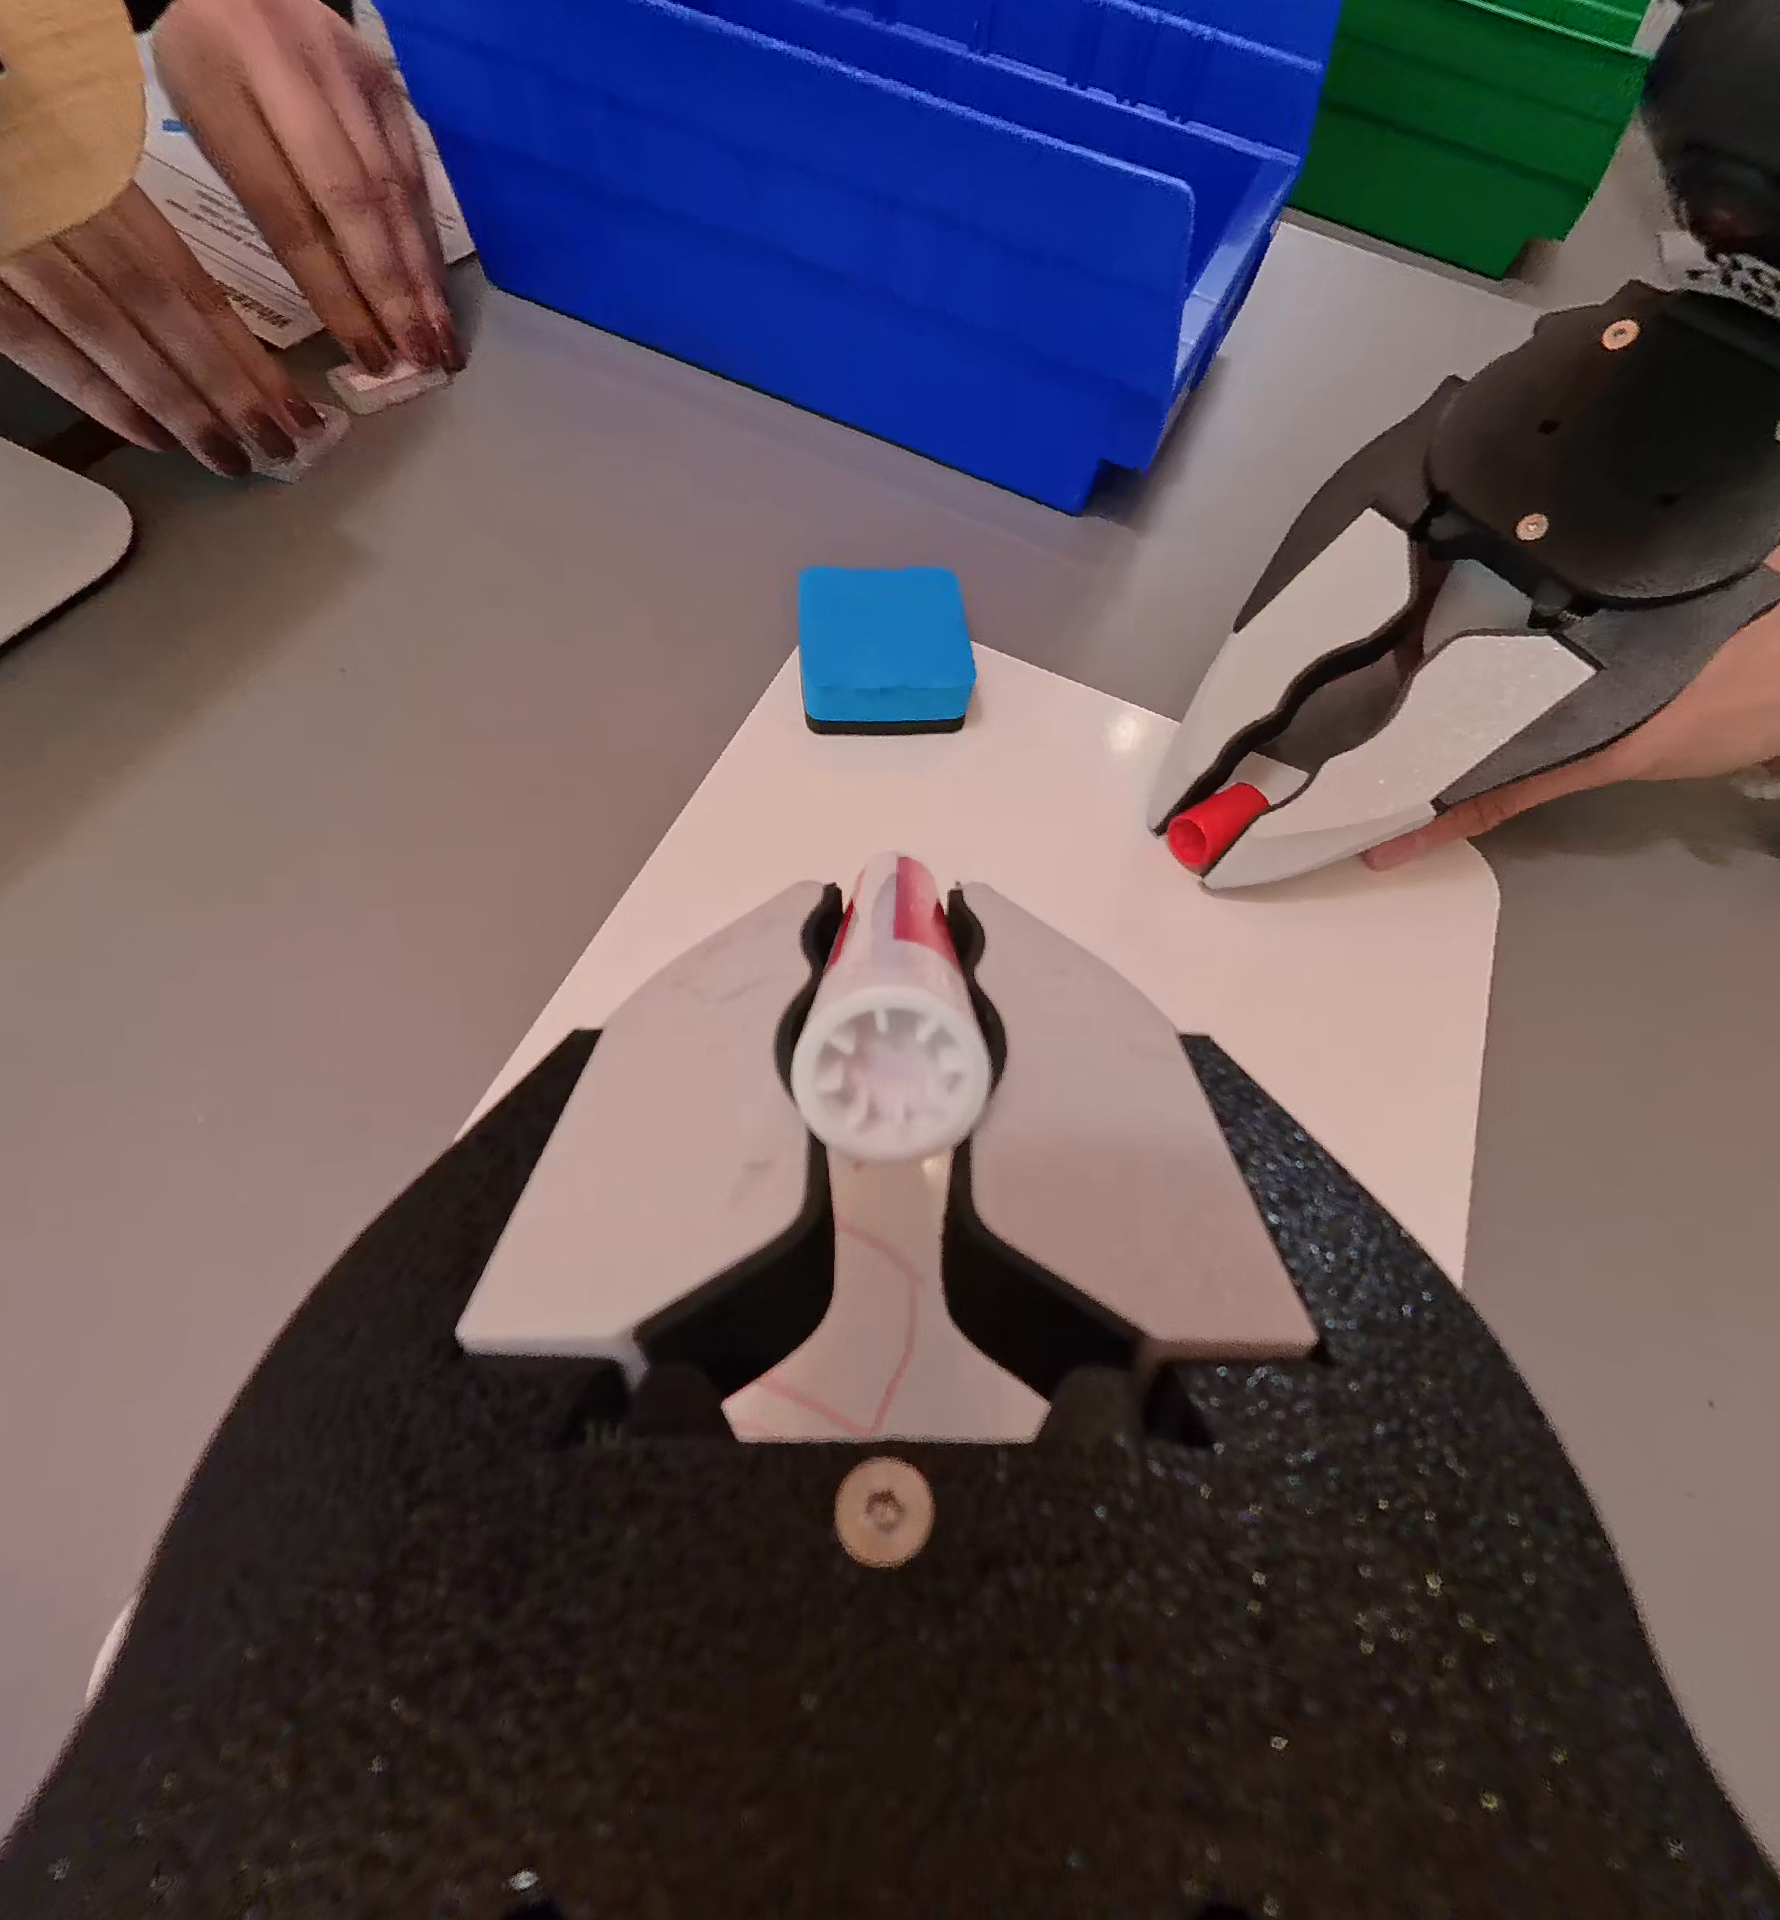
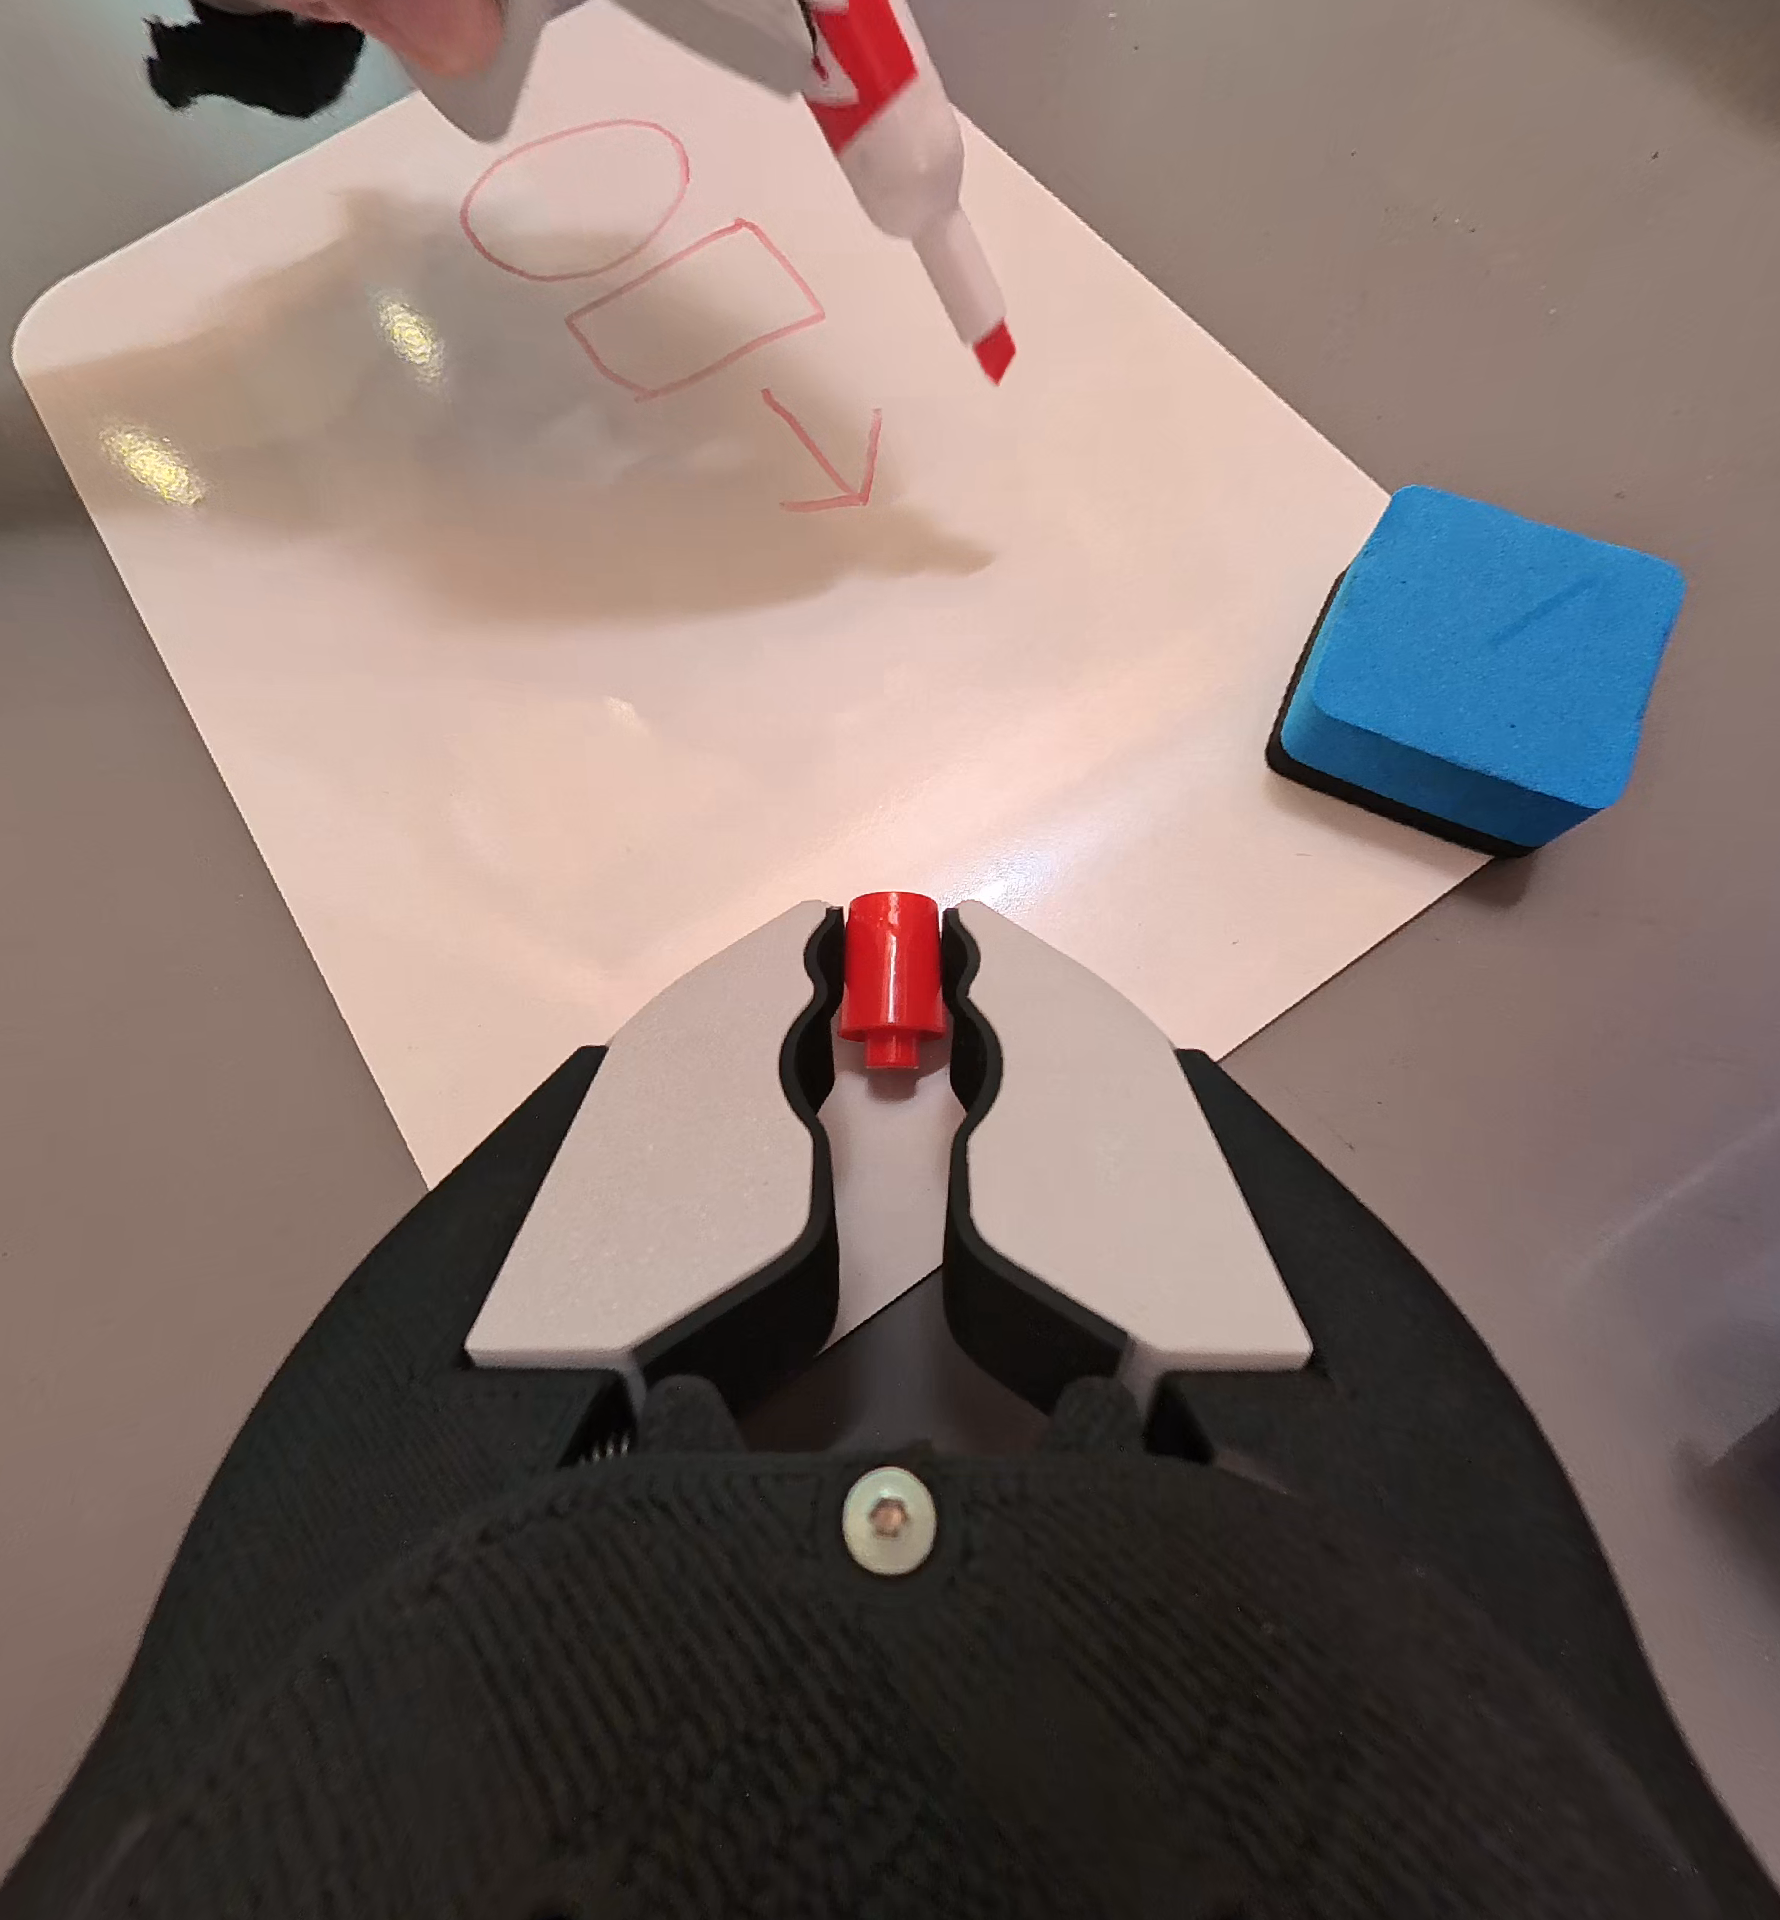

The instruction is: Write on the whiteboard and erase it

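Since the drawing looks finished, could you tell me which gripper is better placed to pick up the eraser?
Probably neither yet: the left gripper holds the marker, the right gripper the red cap. The right sits nearer the eraser.

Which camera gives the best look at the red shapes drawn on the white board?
The right wrist view: the red drawn shapes lie in plain sight on the white board. In the left wrist view, only a few red lines show between the left gripper fingers.

The flat white rectangular whiteboard [image 2: 574,727] bears thin red outline drawings [image 2: 647,281] toward 12 o'clock. The white-barrelled marker [image 2: 901,156] has a red tip; the small plastic cap [image 2: 891,977] is red. The square foam eraser [image 2: 1478,665], at 2 o'clock, is blue over black.
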